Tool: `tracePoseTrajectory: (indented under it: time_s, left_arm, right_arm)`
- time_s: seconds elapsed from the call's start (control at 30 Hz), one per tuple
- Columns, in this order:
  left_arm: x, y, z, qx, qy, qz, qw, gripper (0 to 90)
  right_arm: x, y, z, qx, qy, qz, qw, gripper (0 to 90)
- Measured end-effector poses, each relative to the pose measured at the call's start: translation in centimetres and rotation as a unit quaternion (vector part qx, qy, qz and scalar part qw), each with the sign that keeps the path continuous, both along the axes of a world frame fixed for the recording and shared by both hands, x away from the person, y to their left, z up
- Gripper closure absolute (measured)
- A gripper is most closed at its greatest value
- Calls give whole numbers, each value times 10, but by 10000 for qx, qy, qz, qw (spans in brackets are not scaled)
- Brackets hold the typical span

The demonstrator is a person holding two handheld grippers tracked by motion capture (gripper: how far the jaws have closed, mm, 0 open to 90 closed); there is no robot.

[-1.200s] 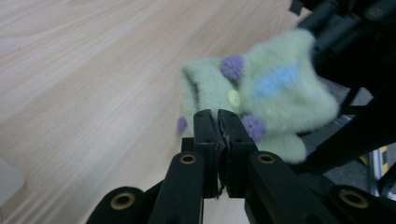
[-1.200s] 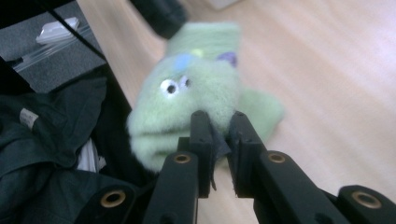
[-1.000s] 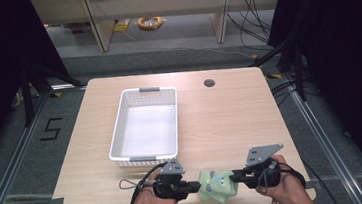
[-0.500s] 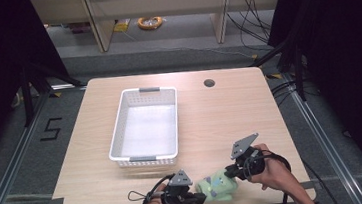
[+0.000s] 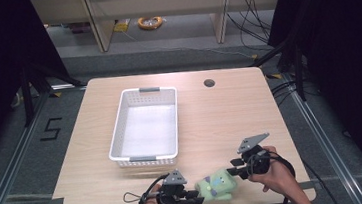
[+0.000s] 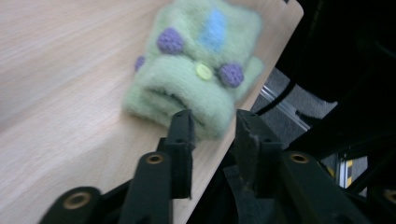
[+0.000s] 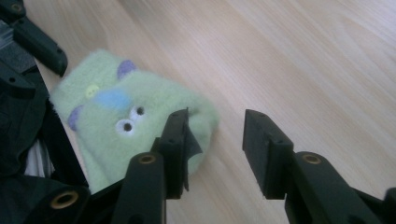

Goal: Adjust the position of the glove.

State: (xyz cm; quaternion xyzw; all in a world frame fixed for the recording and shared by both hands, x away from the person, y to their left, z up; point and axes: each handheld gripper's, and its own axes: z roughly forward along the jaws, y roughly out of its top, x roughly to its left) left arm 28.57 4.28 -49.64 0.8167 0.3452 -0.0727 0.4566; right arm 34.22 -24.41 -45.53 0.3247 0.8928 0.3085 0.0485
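- Green plush toy lies on the bench, near its front edge, well apart from the white basket.
- Left gripper and right gripper: jaws have just been opening, now parted, flanking the toy, not pinching it.

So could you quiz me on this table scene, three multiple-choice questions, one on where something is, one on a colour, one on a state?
1. Where does the plush toy lie?
A. in the basket
B. on the table near its front edge, between the two grippers
C. on the floor

2. What colour is the toy mostly?
A. light green
B. red
C. black

3. How do the left gripper and right gripper stand?
A. both clamped on the toy
B. both jaws apart, having just been opening, the toy free
C. one holds the basket

Answers: 1 B, the high view shows it on the table by the front edge, clear of the white basket. 2 A, its fleece is pale green with purple and blue patches. 3 B, both gripper views show gaps between the jaws and nothing pinched.
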Motion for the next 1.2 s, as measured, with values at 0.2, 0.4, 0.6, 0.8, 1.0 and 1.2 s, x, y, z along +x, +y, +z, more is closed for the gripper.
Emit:
tracePoseTrajectory:
  time_s: [0.2, 0.4, 0.6, 0.8, 1.0, 1.2]
  left_arm:
    - [6, 2, 3, -39, 127, 464, 9988, 478]
    - [8, -8, 0, 137, 216, 572, 9980, 393]
    - [14, -15, -9, 355, 253, 723, 9964, 408]
    - [15, -19, -14, 363, 362, 760, 9958, 438]
    - [18, -20, -15, 344, 353, 648, 9967, 460]
    - [16, -22, -16, 360, 248, 579, 9974, 485]
  right_arm:
    - [-13, -9, 3, 370, 95, -234, 9990, 567]
    - [-16, 0, -2, 574, 253, -372, 9973, 495]
    - [-9, 11, -20, 379, 374, -301, 9981, 522]
    - [-6, 9, -27, 312, 640, -392, 9967, 529]
    - [-6, 7, -34, 533, 870, -571, 9931, 530]
    - [-5, 4, -41, 813, 1127, -627, 9883, 529]
